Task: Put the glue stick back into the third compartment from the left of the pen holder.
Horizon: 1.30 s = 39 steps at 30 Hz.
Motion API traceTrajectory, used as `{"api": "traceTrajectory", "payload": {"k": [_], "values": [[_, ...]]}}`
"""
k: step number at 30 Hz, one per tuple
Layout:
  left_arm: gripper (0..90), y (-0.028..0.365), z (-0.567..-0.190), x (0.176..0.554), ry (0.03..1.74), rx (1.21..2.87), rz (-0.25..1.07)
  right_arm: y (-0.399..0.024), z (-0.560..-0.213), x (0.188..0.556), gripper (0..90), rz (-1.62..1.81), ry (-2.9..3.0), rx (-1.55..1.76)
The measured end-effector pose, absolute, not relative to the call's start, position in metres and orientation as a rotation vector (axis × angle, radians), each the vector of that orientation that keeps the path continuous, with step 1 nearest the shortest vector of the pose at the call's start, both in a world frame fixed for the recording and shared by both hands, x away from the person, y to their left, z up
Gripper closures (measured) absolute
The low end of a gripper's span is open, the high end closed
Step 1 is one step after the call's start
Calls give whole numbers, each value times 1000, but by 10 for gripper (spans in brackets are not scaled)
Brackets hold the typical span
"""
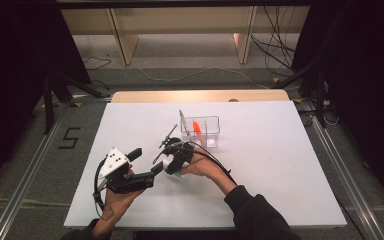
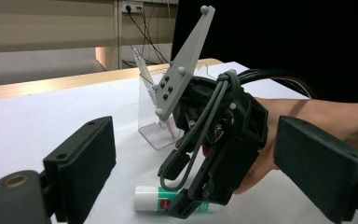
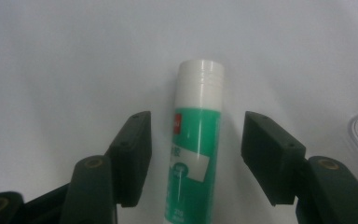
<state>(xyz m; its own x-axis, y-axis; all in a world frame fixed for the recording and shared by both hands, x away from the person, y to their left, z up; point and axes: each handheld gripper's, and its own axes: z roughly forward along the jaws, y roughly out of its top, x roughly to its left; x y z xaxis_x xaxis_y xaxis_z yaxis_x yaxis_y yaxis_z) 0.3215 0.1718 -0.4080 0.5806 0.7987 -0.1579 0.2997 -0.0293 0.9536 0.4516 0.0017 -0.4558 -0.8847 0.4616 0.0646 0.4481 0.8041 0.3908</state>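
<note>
In the high view the glue stick (image 1: 176, 173) is mostly lying hidden under the right gripper (image 1: 172, 169), showing just a bit of white and green. In the right gripper view its lower end is running out of the picture. The glue stick is lying flat on the white table (image 1: 260, 165), between the right gripper's jaws, which are standing apart with a gap on each side and touching nothing. The clear box (image 1: 203, 131) nearby is holding an orange marker (image 1: 198, 128), its contents otherwise hard to make out. The left gripper (image 1: 145, 165) is hovering just beside, jaws wide apart and holding nothing.
</note>
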Motion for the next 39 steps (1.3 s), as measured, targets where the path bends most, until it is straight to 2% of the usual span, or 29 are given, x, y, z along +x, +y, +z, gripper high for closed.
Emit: {"api": "traceTrajectory", "payload": {"k": [39], "values": [[123, 172, -408, 321, 940, 1596, 516, 16, -464, 450, 654, 473, 2948, 691]]}}
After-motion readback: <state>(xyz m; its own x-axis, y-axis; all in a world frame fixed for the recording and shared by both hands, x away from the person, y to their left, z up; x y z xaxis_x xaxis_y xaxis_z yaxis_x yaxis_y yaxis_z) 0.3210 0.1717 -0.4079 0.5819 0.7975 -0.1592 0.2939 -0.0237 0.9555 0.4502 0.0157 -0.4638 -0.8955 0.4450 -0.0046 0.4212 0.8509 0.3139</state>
